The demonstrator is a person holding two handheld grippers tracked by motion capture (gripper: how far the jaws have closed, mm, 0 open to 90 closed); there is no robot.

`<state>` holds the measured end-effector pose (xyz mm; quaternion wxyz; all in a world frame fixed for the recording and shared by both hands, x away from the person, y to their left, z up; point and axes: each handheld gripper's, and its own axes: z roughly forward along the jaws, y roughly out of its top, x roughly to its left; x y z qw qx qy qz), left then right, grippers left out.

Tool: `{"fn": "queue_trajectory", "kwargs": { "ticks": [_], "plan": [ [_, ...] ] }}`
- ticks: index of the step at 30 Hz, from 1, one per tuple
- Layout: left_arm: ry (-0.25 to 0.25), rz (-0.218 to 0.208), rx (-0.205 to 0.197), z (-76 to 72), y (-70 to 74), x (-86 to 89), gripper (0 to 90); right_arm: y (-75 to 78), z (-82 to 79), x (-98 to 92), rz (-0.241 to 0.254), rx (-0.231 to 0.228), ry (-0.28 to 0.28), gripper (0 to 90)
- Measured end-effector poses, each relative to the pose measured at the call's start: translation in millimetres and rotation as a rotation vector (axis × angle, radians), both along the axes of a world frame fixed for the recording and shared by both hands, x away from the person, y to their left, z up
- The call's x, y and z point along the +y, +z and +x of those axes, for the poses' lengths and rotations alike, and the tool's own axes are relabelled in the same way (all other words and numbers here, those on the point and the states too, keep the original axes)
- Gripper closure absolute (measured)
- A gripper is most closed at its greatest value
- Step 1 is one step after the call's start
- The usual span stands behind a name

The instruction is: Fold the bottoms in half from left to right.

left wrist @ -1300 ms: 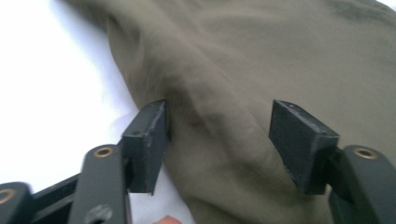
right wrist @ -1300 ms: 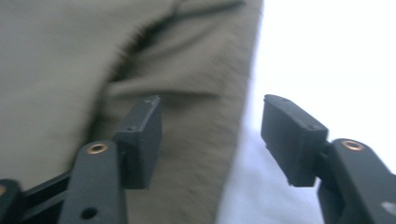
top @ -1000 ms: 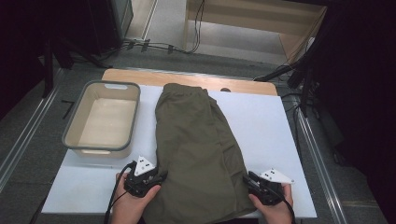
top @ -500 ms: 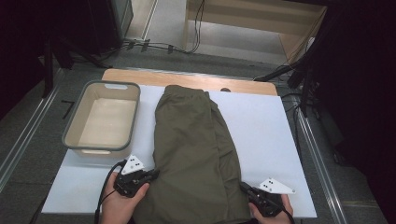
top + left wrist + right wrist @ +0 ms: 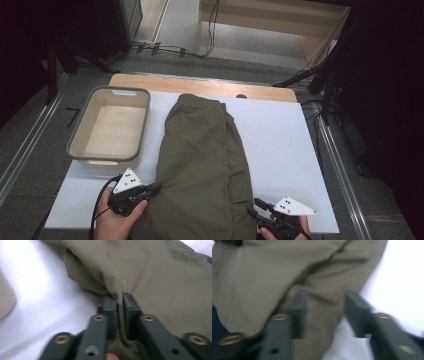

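An olive green garment (image 5: 205, 165) lies lengthwise down the middle of the white table (image 5: 280, 140). My left gripper (image 5: 154, 190) is at the garment's near left edge. In the left gripper view its jaws (image 5: 119, 296) stand a narrow slit apart, having just been opening a little, and still pinch a raised fold of the cloth (image 5: 155, 272). My right gripper (image 5: 252, 207) is at the near right edge. Its jaws (image 5: 325, 298) have just been opening and stand wide apart, with loose cloth (image 5: 262, 270) lying between them and not pressed.
A grey-rimmed beige tub (image 5: 80, 155) stands on the table's left, just beyond my left hand. Bare white table (image 5: 285, 165) lies to the garment's right. A wooden strip (image 5: 150, 82) runs along the far edge, with cables on the floor beyond.
Both hands have drawn back toward the near edge of the table. The right jaws, shut on the cloth before, now stand wide. The left jaws still hold a fold.
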<state>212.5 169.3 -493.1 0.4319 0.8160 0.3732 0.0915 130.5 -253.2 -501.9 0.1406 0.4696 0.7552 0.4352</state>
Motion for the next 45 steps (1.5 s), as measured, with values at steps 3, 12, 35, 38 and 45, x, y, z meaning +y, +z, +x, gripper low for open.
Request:
{"fn": "queue_trajectory", "kwargs": {
  "ticks": [3, 12, 35, 38, 45],
  "plan": [
    [-0.009, -0.029, -0.020, 0.7, 0.7, 4.0, 64.2, 9.4, 13.3, 0.9, 0.011, -0.034, 0.024, 36.4],
    [-0.019, -0.112, -0.067, -0.9, 8.2, 8.3, 29.3, 33.8, 70.7, 2.3, 0.024, -0.072, 0.003, 6.8],
    [-0.068, -0.148, -0.074, -1.3, 8.8, 6.7, 0.0, 50.2, 212.2, 17.7, -0.002, -0.081, -0.052, 0.0],
    [-0.069, -0.140, -0.074, -1.4, 7.3, 5.8, 0.0, 49.0, 228.1, 20.1, -0.007, -0.076, -0.053, 0.0],
    [-0.073, -0.133, -0.073, -0.9, 4.5, 5.3, 0.0, 46.8, 261.8, 28.8, -0.039, -0.049, -0.095, 15.1]
  ]
}}
